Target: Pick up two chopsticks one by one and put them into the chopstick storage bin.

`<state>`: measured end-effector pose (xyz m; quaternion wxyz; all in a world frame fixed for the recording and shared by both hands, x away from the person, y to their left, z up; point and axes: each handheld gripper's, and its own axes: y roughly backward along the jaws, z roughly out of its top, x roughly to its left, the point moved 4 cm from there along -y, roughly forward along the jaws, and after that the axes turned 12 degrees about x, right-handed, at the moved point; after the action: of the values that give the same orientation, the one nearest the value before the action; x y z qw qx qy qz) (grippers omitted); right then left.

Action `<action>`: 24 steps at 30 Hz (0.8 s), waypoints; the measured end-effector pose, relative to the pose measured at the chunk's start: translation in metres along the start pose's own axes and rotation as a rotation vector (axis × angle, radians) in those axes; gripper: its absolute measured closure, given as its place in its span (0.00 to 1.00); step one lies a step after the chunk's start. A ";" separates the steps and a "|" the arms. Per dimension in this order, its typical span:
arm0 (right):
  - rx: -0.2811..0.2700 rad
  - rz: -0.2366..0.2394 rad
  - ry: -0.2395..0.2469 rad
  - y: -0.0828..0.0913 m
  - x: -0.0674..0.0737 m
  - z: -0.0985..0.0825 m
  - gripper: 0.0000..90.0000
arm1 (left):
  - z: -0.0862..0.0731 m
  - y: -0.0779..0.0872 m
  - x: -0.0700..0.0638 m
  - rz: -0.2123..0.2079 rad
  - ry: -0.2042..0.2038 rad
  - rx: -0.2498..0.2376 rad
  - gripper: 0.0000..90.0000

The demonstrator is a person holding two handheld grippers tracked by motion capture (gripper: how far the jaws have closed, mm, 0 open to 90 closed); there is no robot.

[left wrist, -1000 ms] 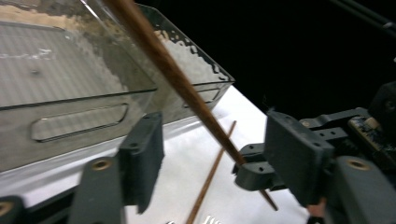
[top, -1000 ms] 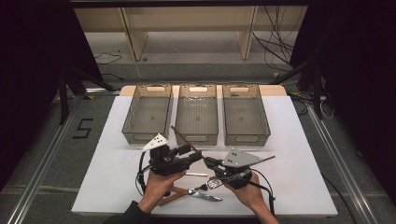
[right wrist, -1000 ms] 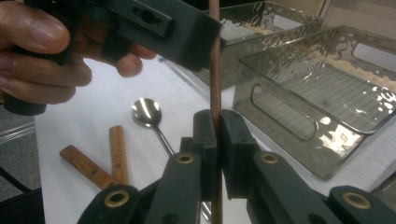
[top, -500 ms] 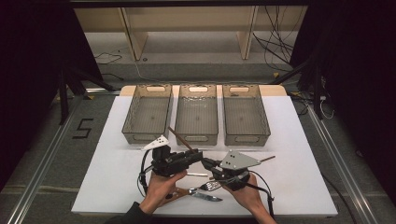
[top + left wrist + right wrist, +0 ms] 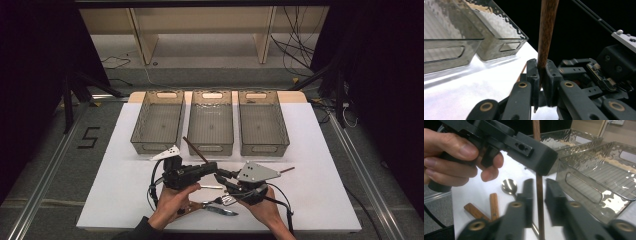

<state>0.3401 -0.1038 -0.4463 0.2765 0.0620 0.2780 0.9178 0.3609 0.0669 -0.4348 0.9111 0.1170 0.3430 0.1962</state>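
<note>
Now left tongs (image 5: 541, 75) clamping chopstick (image 5: 547, 32); trays (image 5: 212, 122) near, white table (image 5: 320, 150) beyond

Left gripper (image 5: 209, 169): matte black body, boxy, w/ a grey three-cornered plate on top dotted w/ small dark holes. Black cable loops from its rear. Right gripper (image 5: 219, 177): same black build, grey triangular plate w/ holes, black cable trailing back. Fingers (image 5: 533, 75) black, flat-sided, on link arms w/ brass-coloured pivot rivets. Left hand (image 5: 170, 205): dark sleeve at the wrist. Right hand (image 5: 265, 210).
</note>
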 end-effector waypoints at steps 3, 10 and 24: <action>-0.016 0.005 0.002 0.005 0.001 0.000 0.72 | 0.003 0.004 0.000 0.009 -0.019 -0.001 0.93; 0.017 -0.007 -0.040 0.019 -0.006 -0.007 0.49 | 0.021 0.029 0.015 0.049 -0.038 -0.002 0.93; 0.085 -0.031 -0.112 0.043 -0.024 -0.046 0.29 | 0.075 0.080 0.056 0.126 -0.004 0.046 0.93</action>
<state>0.3274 -0.1685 -0.4599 0.3031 0.1205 0.3015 0.8959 0.4278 0.1568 -0.3838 0.8948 0.1598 0.3375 0.2448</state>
